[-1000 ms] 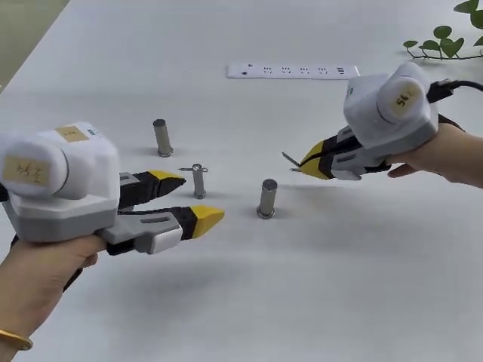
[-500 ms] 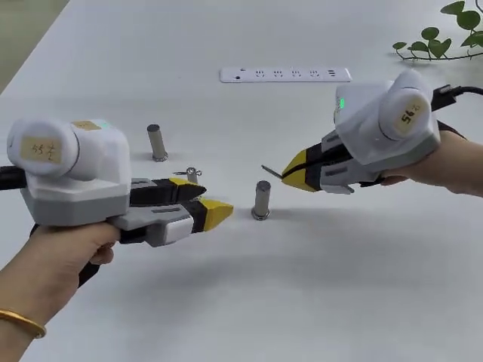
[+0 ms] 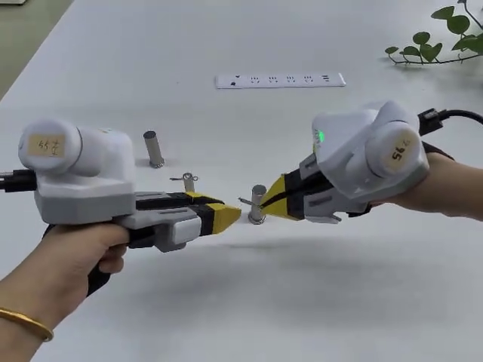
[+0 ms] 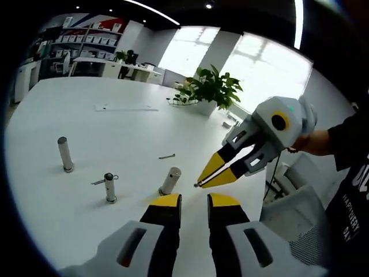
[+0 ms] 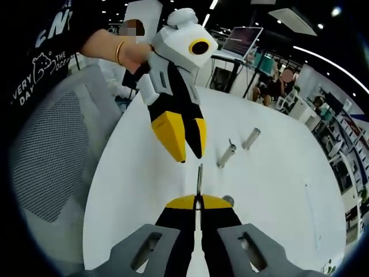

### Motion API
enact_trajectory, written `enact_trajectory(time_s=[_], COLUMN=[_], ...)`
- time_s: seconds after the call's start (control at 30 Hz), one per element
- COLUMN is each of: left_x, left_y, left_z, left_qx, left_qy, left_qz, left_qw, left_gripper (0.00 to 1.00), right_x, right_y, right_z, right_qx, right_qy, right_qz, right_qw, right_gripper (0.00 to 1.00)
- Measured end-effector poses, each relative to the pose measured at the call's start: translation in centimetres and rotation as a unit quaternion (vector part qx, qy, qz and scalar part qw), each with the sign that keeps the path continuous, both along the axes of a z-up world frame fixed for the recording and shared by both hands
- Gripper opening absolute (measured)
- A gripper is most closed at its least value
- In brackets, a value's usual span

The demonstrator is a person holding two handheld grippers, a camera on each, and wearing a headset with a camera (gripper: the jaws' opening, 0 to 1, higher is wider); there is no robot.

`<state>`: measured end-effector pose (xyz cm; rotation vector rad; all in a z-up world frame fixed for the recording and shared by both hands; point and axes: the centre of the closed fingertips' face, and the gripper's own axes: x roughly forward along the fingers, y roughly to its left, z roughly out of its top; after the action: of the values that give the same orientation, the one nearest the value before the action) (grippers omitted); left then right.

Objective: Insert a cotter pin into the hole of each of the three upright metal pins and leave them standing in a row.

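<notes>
Three upright metal pins stand on the white table. The far one (image 3: 153,148) is bare, and the middle one (image 3: 189,182) has a cotter pin through its top. My right gripper (image 3: 266,202) is shut on a cotter pin (image 3: 246,202) (image 5: 199,172), whose tip is level with the top of the nearest pin (image 3: 258,205) (image 4: 169,180). My left gripper (image 3: 226,213) (image 4: 195,202) is open with nothing between its jaws, just left of that nearest pin. In the left gripper view the right gripper (image 4: 203,182) points at that pin from the right.
A white power strip (image 3: 279,79) lies at the back of the table, with a green plant (image 3: 441,38) at the far right. A loose cotter pin (image 4: 167,156) rests on the table beyond the nearest pin. A mesh chair (image 5: 52,173) stands beside the table.
My right gripper has moved left and down, bringing the cotter pin to the top of the nearest pin. My left gripper has moved right, closer to that pin. The head camera has shifted.
</notes>
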<state>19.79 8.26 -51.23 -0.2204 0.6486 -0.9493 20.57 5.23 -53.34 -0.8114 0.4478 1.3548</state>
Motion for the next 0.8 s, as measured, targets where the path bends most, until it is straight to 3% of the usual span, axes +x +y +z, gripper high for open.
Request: enact_trajectory(time_s=[0.47,0.8], left_x=[-0.9,-1.0], left_y=[-0.9,-0.9], left_z=[-0.2,-0.4], left_qx=[-0.014,-0.023], left_qy=[0.028,0.037], left_qz=[-0.009,-0.005], left_qw=[0.9995,0.999], left_gripper=[0.07,0.0], right_x=[-1.8,-2.1], right_y=[1.0,1.3], right_z=[0.1,0.3], right_qx=[-0.005,-0.005], right_qy=[-0.005,-0.008], right_qz=[0.03,0.035], right_qw=[0.9995,0.9993], right_gripper=[0.0,0.0])
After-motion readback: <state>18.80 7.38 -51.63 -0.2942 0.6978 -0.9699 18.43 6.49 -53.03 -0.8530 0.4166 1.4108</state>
